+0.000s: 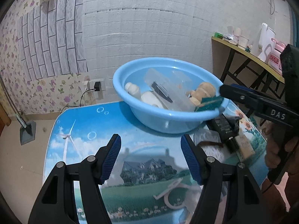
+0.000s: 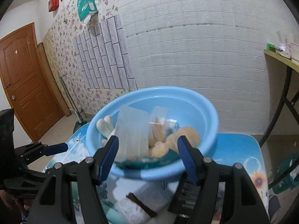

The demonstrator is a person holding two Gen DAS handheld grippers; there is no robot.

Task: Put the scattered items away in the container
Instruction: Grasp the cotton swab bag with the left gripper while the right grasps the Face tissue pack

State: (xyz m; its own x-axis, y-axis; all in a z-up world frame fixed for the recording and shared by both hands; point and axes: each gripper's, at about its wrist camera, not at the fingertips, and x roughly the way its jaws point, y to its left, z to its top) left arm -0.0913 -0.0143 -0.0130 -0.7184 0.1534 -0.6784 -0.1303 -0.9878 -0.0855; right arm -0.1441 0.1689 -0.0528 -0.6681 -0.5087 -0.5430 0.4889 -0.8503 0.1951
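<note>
A light blue basin (image 1: 168,119) stands on the picture-printed table (image 1: 89,130); it also shows in the right wrist view (image 2: 205,115). It holds a clear plastic box (image 2: 133,130), a white plush (image 1: 149,98), a tan plush (image 1: 203,90) and a teal packet (image 1: 208,103) lying on the near rim. My left gripper (image 1: 150,158) is open and empty, low over the table in front of the basin. My right gripper (image 2: 147,158) is open, its fingers either side of the basin's near rim, above the teal packet (image 2: 158,161).
On the table by the basin lie a black adapter (image 1: 224,128), a white cloth with a brown strip (image 1: 211,145), a small carton (image 1: 245,146) and a white plastic hook (image 1: 172,192). A side table (image 1: 248,56) with cups stands at the right. A wooden door (image 2: 24,82) is at the left.
</note>
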